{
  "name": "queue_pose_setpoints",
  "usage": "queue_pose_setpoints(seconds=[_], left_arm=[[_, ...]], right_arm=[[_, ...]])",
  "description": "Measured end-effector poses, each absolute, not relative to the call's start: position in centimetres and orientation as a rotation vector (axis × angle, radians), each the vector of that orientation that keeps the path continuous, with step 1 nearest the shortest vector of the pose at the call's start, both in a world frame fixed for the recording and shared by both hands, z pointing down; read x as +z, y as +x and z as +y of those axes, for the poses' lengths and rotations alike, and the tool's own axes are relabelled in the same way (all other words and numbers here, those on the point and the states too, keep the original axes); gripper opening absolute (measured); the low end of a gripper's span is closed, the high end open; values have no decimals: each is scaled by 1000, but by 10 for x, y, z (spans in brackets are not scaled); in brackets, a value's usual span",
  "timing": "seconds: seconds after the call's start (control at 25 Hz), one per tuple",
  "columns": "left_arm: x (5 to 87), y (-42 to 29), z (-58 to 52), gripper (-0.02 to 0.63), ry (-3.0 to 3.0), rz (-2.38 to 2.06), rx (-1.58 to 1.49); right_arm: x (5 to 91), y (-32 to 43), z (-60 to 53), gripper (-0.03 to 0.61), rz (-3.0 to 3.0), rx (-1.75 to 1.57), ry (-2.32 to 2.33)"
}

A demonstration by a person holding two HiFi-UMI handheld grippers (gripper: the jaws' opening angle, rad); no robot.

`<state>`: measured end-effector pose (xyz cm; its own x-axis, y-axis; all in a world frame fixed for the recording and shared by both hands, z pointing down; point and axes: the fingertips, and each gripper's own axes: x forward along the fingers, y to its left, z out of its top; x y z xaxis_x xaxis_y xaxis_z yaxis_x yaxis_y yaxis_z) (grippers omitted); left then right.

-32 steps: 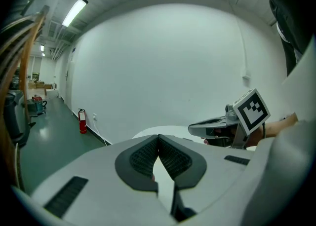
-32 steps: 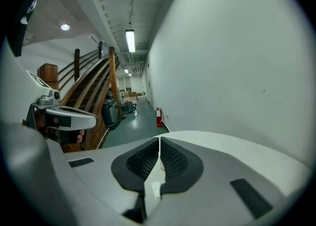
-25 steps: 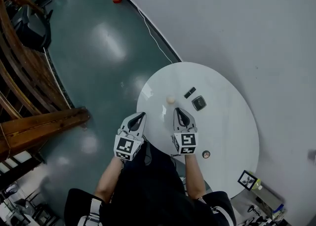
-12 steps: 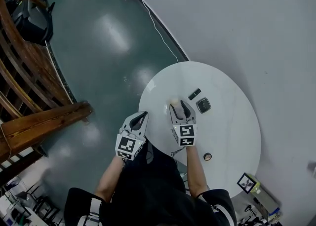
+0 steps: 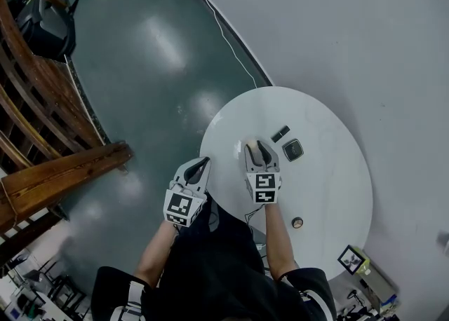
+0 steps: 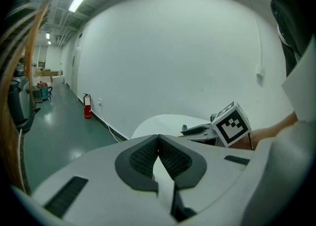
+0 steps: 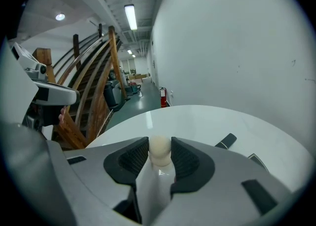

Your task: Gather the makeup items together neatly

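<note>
Cream egg-shaped makeup sponge (image 7: 159, 150) sits between right gripper (image 5: 257, 151) jaws, just closing onto it; left gripper (image 6: 159, 158) jaws together, empty, farther off.

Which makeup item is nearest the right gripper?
The cream sponge, between the right gripper's jaws, which have just been closing on it; black stick and compact lie beyond.

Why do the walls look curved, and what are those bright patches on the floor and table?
Head view: the pale patches on the floor are glare, likely from ceiling lights. Right gripper view: a wide lens bows the wall and darkens the corners; the lamp streaks across the glossy table. Left gripper view: same bowing and black corners.
</note>
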<state>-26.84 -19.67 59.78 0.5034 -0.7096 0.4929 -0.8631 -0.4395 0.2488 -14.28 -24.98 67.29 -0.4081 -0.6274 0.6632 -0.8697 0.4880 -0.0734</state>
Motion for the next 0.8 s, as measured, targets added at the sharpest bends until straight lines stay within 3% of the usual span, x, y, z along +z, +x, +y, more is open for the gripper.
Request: queue_pose_setpoints(seconds=[0.8], left_arm=[[532, -242, -155, 17, 2507, -1173, 386]], right_arm=[[563, -116, -187, 146, -2215, 466, 1496]])
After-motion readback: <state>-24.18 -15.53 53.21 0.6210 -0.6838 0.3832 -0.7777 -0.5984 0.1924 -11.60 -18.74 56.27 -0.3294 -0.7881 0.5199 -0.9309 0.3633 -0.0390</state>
